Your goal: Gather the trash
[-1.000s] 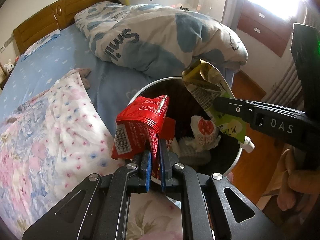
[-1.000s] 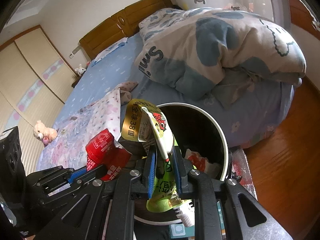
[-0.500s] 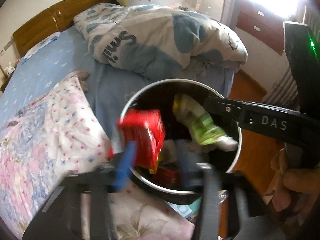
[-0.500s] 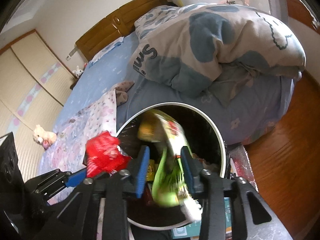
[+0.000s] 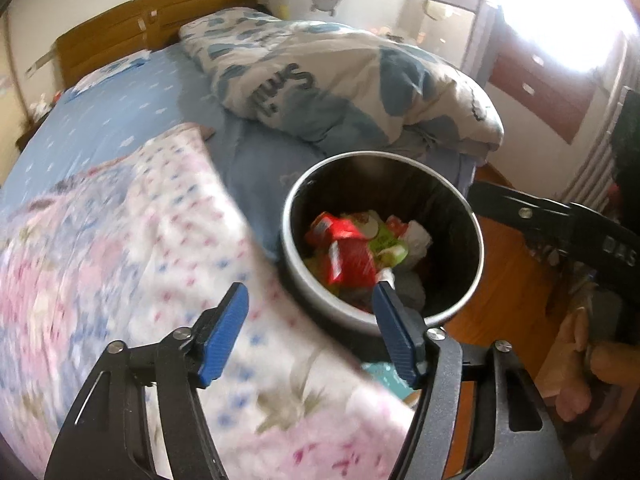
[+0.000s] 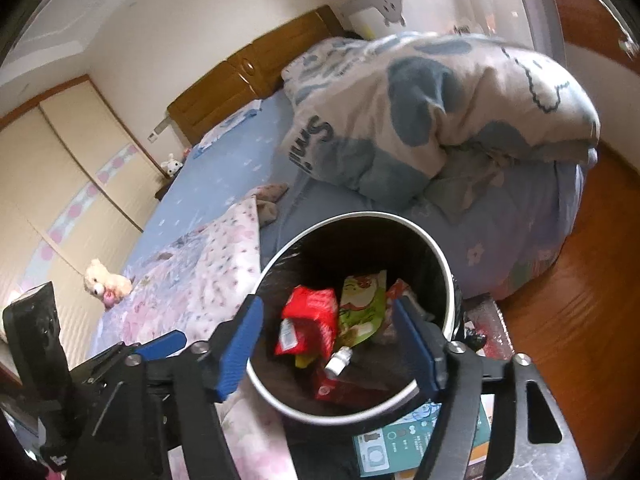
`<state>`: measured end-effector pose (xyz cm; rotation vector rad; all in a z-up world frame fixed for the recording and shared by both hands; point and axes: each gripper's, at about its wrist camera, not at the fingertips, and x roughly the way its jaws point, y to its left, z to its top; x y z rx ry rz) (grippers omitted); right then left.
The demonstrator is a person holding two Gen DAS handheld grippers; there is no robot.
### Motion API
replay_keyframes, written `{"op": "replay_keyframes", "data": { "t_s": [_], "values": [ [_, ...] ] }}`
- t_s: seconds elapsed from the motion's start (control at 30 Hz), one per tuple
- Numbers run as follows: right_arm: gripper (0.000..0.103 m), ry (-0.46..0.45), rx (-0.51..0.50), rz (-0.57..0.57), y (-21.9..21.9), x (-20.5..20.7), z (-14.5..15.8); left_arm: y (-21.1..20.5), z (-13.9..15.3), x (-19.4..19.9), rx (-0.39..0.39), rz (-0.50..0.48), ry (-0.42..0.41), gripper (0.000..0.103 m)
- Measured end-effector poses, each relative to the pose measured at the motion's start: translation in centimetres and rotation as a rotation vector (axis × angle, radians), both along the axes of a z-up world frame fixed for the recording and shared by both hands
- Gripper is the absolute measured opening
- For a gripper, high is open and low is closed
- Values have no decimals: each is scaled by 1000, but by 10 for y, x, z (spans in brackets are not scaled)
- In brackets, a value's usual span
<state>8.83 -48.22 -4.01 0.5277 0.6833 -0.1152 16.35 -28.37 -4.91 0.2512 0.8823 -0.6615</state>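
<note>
A round metal trash bin [image 5: 294, 280] [image 6: 444, 280] stands beside the bed. Inside lie a red wrapper [image 5: 350, 258] [image 6: 310, 320] and a green pouch [image 5: 386, 242] [image 6: 360, 308] with a white cap, among other trash. My left gripper [image 5: 310, 330] is open and empty, above the flowered blanket at the bin's near rim. My right gripper [image 6: 328, 350] is open and empty, directly over the bin; its black arm [image 5: 560, 220] shows in the left wrist view.
The bed carries a flowered blanket [image 5: 120, 240], a blue sheet [image 5: 120, 112] and a bundled blue-and-white duvet [image 5: 340, 84] [image 6: 440, 108]. A teal box [image 6: 400, 444] lies by the bin's base. Wooden floor [image 6: 580, 320] is to the right. A plush toy [image 6: 104, 284] sits on the bed.
Both grippers opened and let go. The red wrapper and the green pouch dropped into the bin. The left gripper pulled back and left over the blanket.
</note>
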Motion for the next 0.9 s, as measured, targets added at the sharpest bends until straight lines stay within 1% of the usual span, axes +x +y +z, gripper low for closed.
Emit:
{"op": "replay_keyframes", "data": {
  "t_s": [0.1, 0.13, 0.27, 0.33, 0.37, 0.4, 0.43, 0.47, 0.57, 0.67, 0.7, 0.77, 0.8, 0.83, 0.9],
  "values": [
    [79, -34, -29, 7, 21, -14, 6, 29, -1, -12, -31, 50, 0, 73],
    [82, -42, -32, 10, 27, -18, 6, 38, -2, -17, -39, 67, -1, 74],
    [86, -81, -67, 26, 61, -36, 9, 79, -1, -35, -67, 135, -21, 75],
    [90, -102, -83, 37, 76, -44, 9, 100, 1, -43, -88, 186, -30, 75],
    [91, -119, -90, 49, 85, -48, 8, 114, 3, -49, -101, 219, -41, 76],
    [95, -145, -103, 77, 97, -54, 7, 121, 4, -54, -108, 238, -49, 77],
    [97, -154, -116, 88, 103, -57, 7, 132, 7, -60, -116, 260, -64, 78],
    [98, -160, -148, 104, 115, -62, 6, 140, 9, -66, -120, 278, -80, 79],
    [98, -184, -181, 138, 137, -72, 9, 161, 17, -79, -127, 316, -132, 81],
    [98, -214, -223, 147, 151, -80, 19, 180, 30, -89, -152, 345, -178, 82],
    [98, -236, -248, 146, 156, -84, 28, 186, 36, -93, -165, 353, -197, 82],
    [99, -268, -281, 136, 161, -88, 40, 199, 51, -103, -195, 371, -255, 84],
    [101, -305, -298, 132, 164, -93, 52, 203, 56, -108, -202, 387, -290, 92],
    [103, -325, -308, 124, 167, -97, 57, 207, 61, -114, -206, 408, -325, 103],
    [103, -402, -354, 95, 173, -108, 73, 213, 66, -124, -205, 456, -393, 103]
  ]
}}
